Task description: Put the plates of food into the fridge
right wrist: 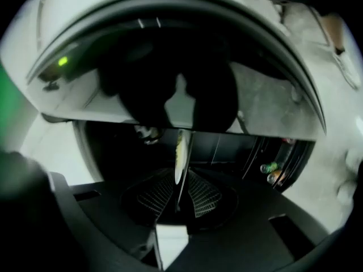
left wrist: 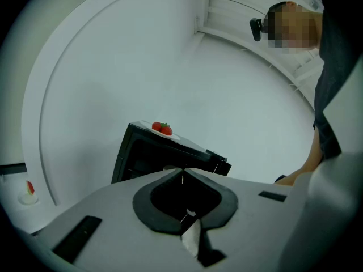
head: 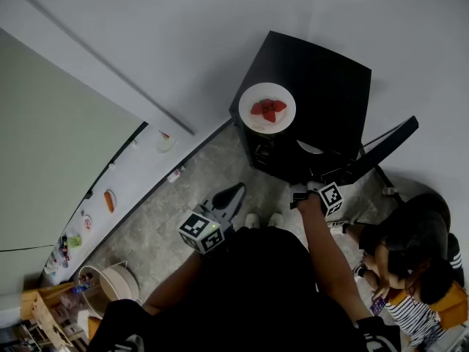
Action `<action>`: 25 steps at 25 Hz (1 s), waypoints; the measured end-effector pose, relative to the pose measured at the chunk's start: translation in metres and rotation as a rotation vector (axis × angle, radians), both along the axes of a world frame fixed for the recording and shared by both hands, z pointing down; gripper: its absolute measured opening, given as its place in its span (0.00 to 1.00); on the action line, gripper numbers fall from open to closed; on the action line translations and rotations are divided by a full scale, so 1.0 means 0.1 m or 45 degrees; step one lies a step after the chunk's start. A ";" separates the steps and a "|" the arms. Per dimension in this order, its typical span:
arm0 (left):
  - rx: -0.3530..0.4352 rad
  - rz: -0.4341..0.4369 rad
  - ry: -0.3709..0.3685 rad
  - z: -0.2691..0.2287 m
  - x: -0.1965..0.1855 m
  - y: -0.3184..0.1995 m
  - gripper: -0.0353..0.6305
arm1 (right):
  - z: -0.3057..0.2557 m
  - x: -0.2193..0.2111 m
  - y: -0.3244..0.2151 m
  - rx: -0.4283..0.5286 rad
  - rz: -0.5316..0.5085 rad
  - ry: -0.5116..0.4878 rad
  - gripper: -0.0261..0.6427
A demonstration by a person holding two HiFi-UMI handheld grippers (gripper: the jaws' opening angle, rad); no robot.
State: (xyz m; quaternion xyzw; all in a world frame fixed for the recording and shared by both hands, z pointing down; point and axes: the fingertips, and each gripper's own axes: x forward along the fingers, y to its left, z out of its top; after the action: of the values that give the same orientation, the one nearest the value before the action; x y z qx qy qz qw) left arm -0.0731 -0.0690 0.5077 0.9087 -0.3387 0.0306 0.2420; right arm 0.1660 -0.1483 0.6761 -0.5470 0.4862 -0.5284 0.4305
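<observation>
A white plate of strawberries (head: 268,108) (left wrist: 164,130) rests on top of the black mini fridge (head: 333,79) (left wrist: 133,152), whose door (head: 385,147) hangs open to the right. My right gripper (right wrist: 180,180) reaches into the dark fridge interior. Between its ribbed pads (right wrist: 207,197) a second plate (right wrist: 180,152) with yellowish food stands edge-on, and the pads do not seem pressed on it. A white sliver of that plate (head: 309,147) peeks from the fridge mouth. My left gripper (head: 236,193) (left wrist: 182,173) hangs shut and empty over the floor, well short of the fridge.
A white counter (head: 139,178) runs along the left with a cup (head: 165,142) and small dishes (head: 108,200). A person (head: 410,270) sits on the floor at lower right. Bottles (right wrist: 269,171) stand in the fridge door. A round basket (head: 110,284) sits lower left.
</observation>
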 end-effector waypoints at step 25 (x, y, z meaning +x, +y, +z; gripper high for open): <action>0.066 0.013 0.004 -0.12 0.03 0.12 0.09 | -1.53 -0.75 0.83 0.540 -0.666 1.032 0.08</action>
State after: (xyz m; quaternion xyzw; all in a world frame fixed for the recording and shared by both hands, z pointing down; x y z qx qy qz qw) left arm -0.0696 -0.0571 0.4956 0.9165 -0.3343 0.0215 0.2187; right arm 0.0912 -0.0656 0.5231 -0.4686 0.8303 -0.2541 0.1627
